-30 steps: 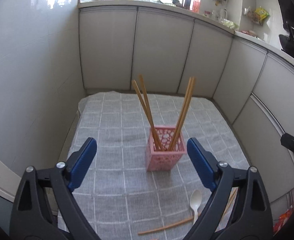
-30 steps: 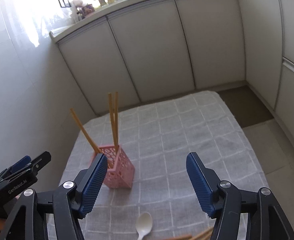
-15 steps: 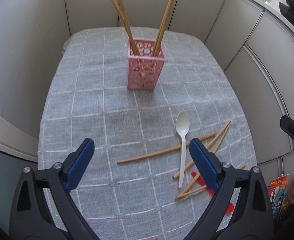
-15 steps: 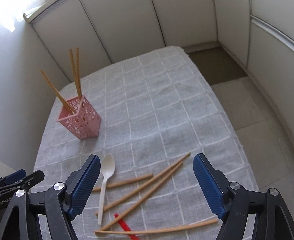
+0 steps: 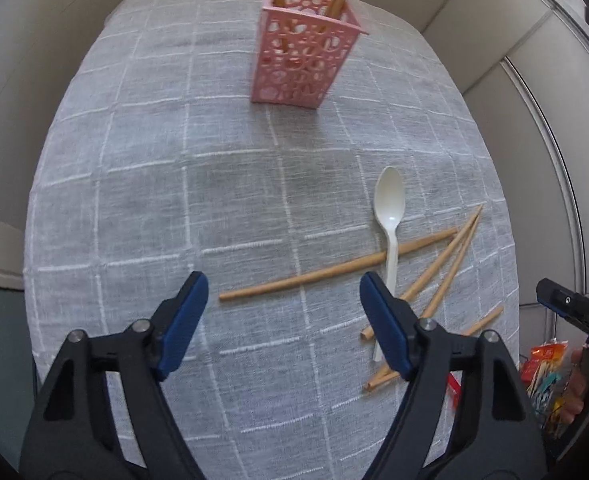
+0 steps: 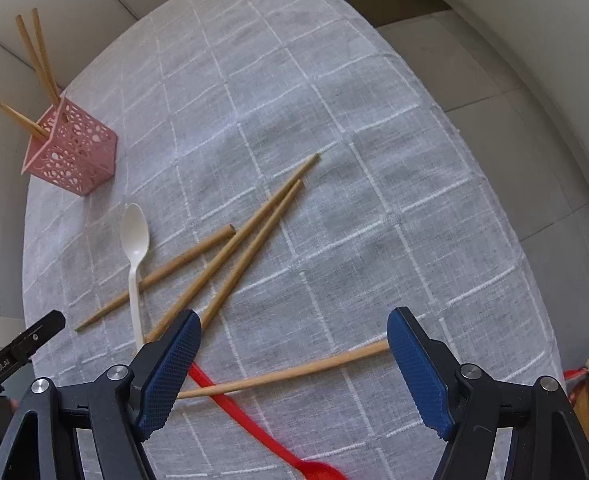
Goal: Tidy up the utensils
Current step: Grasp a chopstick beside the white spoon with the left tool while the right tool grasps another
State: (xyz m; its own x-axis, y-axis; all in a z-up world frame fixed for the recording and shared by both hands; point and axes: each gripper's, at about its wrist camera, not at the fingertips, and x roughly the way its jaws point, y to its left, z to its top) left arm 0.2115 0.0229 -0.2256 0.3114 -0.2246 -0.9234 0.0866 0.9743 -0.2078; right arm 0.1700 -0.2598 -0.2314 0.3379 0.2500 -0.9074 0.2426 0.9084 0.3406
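Dropping closer than before, the left gripper is closing on nothing while the right gripper gapes empty; chopsticks and spoon wait near the table's front edge, ready for picking

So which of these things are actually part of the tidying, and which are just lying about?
Part of the job:
pink holder
loose chopsticks
white spoon
red spoon

Just lying about:
checked grey cloth
colourful packets
cabinet panels

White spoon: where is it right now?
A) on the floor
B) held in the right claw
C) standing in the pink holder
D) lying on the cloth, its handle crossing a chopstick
D: the white spoon lies flat on the checked cloth, its handle crossing a loose chopstick.
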